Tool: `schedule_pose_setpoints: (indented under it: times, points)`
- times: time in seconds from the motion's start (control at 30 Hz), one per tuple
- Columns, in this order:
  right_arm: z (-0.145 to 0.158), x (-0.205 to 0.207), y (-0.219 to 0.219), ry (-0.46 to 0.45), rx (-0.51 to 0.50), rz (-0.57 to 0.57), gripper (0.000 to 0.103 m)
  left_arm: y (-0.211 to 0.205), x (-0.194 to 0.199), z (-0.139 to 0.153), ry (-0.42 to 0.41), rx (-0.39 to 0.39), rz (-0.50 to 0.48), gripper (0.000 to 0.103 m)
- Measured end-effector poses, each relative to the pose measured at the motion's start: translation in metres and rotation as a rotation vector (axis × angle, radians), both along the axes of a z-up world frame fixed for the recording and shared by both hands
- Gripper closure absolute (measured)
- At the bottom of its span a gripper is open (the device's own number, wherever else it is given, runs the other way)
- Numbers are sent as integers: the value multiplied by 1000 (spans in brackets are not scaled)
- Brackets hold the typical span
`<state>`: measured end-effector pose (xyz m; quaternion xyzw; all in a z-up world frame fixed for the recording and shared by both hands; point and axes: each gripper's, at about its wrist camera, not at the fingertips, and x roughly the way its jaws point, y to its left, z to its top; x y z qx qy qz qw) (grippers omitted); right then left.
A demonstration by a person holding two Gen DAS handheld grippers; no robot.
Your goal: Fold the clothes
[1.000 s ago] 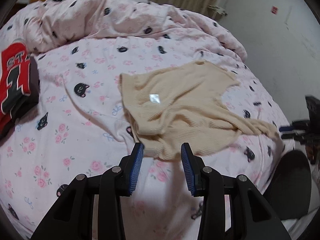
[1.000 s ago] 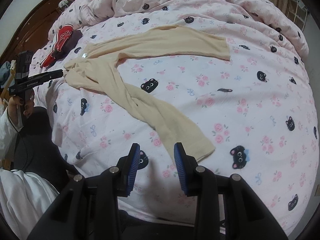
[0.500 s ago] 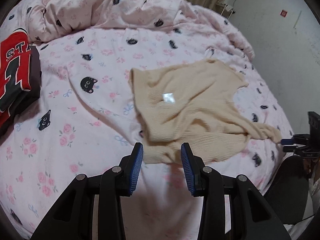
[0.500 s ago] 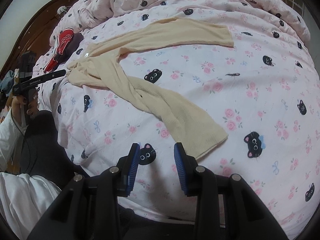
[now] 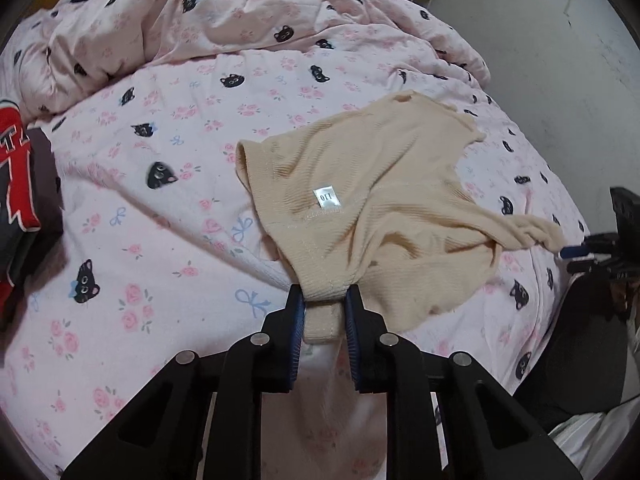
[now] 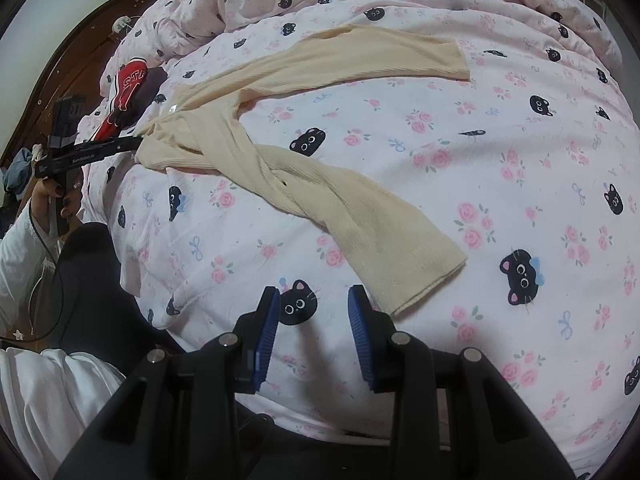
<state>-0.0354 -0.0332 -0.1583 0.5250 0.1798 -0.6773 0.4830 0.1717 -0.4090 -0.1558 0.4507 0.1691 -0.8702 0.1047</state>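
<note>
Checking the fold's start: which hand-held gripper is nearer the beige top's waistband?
Left. The left hand-held gripper is closing with the waistband between its pads; the right hand-held gripper hovers open beside a sleeve cuff.

Left tool (image 5: 325, 312) tipped down, jaws closing on a bit of cloth between its blue pads (image 5: 297, 320). Right tool (image 6: 314, 320) tipped down too, jaws apart, nothing between them.

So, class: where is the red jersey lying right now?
In the left wrist view, the jersey lies at the left edge of the bed, well left of the beige garment.
</note>
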Motion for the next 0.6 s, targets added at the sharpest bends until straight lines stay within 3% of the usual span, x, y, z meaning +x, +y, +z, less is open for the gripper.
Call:
schedule_pose_setpoints:
  times: [0.13,0.33,0.43,0.6]
  points:
    - [-2,-1,-1,-7,4,1,67,11,11,11,-4,-89,-36,87]
    - [-3,-1,-2,-12,4,-4,67,30,21,10,-46,-111,-101,95]
    - [-3,0,-3,-11,4,-2,67,28,24,7,-43,-120,-61,96]
    - [-3,1,-2,-8,6,-3,67,8,24,9,8,-56,16,95]
